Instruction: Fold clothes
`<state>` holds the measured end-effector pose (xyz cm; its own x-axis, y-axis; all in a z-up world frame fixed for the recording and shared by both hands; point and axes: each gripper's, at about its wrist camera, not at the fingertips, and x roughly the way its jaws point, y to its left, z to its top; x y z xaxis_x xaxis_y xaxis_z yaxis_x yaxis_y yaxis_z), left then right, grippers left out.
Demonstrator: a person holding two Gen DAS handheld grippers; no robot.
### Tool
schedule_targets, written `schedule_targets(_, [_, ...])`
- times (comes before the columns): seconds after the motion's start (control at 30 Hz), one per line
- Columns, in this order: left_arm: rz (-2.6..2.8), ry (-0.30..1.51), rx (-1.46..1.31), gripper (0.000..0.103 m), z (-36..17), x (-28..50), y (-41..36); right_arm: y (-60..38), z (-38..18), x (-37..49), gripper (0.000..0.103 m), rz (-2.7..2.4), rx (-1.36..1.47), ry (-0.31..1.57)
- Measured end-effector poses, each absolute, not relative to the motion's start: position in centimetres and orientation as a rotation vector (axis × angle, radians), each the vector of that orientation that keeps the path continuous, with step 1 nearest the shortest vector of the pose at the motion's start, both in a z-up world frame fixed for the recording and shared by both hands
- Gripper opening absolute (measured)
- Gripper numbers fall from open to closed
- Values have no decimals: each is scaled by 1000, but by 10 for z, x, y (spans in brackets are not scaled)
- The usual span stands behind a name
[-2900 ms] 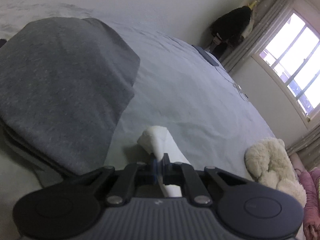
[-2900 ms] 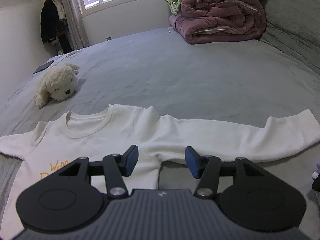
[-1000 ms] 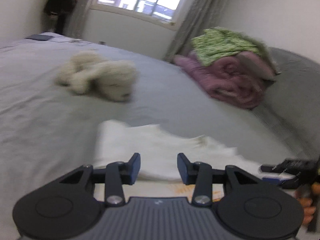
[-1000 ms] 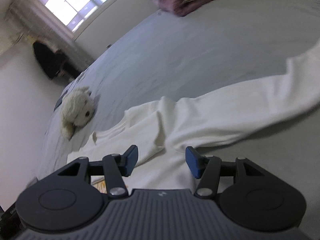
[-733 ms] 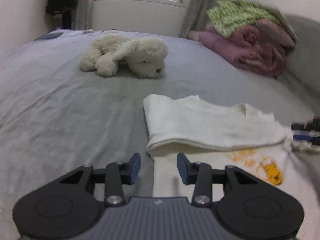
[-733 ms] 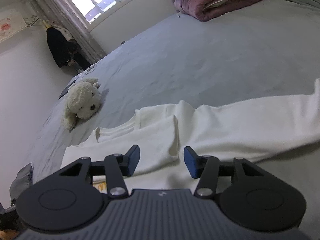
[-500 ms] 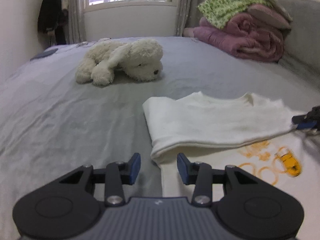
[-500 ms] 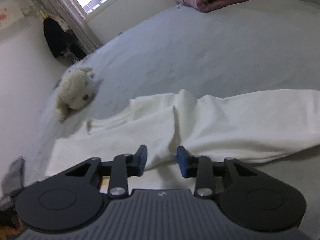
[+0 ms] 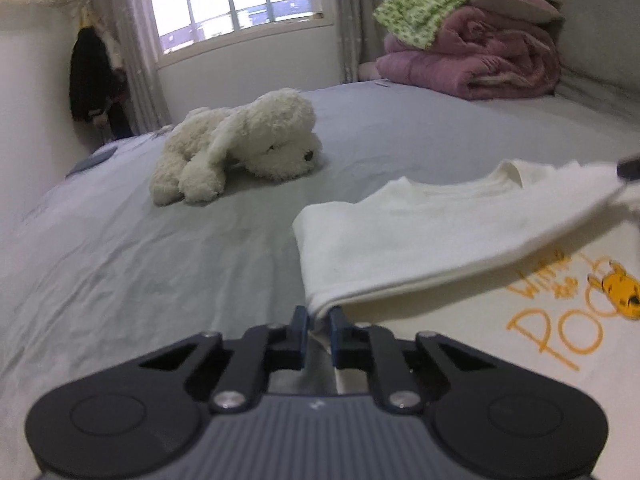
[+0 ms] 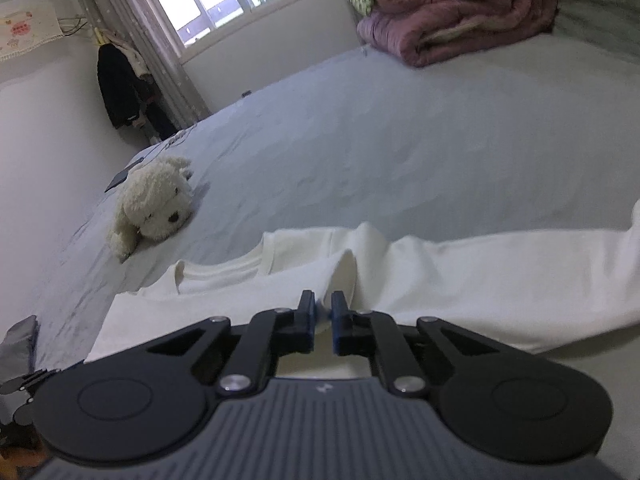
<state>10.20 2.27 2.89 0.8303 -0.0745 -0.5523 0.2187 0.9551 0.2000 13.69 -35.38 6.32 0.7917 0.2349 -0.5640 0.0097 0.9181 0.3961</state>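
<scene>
A white sweatshirt (image 9: 472, 280) with an orange print (image 9: 560, 312) lies on the grey bed. Its left sleeve (image 9: 420, 240) is folded across the chest. My left gripper (image 9: 319, 322) is shut on the near corner of that fold. In the right wrist view my right gripper (image 10: 323, 312) is shut on the sleeve's other end near the collar (image 10: 256, 264), and the fabric rises between the jaws. The other sleeve (image 10: 500, 276) stretches out to the right on the bed.
A white plush dog (image 9: 240, 144) (image 10: 154, 204) lies on the grey bedsheet (image 10: 400, 152) beyond the sweatshirt. Folded pink and green quilts (image 9: 472, 52) are stacked at the far right. A window and a dark hanging coat (image 10: 120, 88) are at the back wall.
Both grippers have closed from open onto the folded sleeve, the left at its near corner and the right at its end by the collar. The sleeve edge is now lifted.
</scene>
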Motion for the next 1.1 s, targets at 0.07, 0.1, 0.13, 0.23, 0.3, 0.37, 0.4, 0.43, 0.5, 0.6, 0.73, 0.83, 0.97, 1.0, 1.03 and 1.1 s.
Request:
schedule_targets(0.07, [-163,560,312,10,28,100,18,-354,66,133,9,104,382,637])
schedule_targets(0.1, [-165,554,338,10,27,99,16,-353,65,133,8,95,374,637])
schedule_targets(0.13, [-167,550,372,10,25,98,13,-353,64,133,8,87,365,642])
schedule_targets(0.23, [-177,545,445,10,22,95,10,-351,60,135,8,65,355,647])
schedule_targets(0.3, [-187,545,459,10,22,94,10,-352,64,134,8,64,355,622])
schedule_targets(0.37, [-189,549,464,10,21,95,9,-354,68,133,8,64,340,597])
schedule_targets(0.4, [-191,551,471,10,20,95,8,-354,67,134,8,60,334,601])
schedule_targets(0.43, [-195,551,485,10,19,94,6,-354,64,135,8,52,333,611])
schedule_targets(0.5, [-203,551,502,11,18,92,5,-356,58,138,8,35,336,631])
schedule_targets(0.6, [-226,565,509,12,20,91,7,-358,55,140,8,30,337,629])
schedule_targets(0.73, [-266,598,466,12,28,93,17,-356,52,141,8,35,331,639])
schedule_targets(0.83, [-301,622,448,16,33,93,27,-358,51,141,8,35,345,638])
schedule_targets(0.97, [-269,631,273,18,47,103,57,-362,50,140,8,46,393,628])
schedule_targets(1.0, [-250,630,193,18,50,107,67,-363,49,140,8,49,405,627])
schedule_targets(1.03, [-244,629,134,18,52,111,72,-364,49,140,8,49,409,628])
schedule_targets(1.1, [-233,626,26,18,55,119,81,-362,47,140,8,46,400,638])
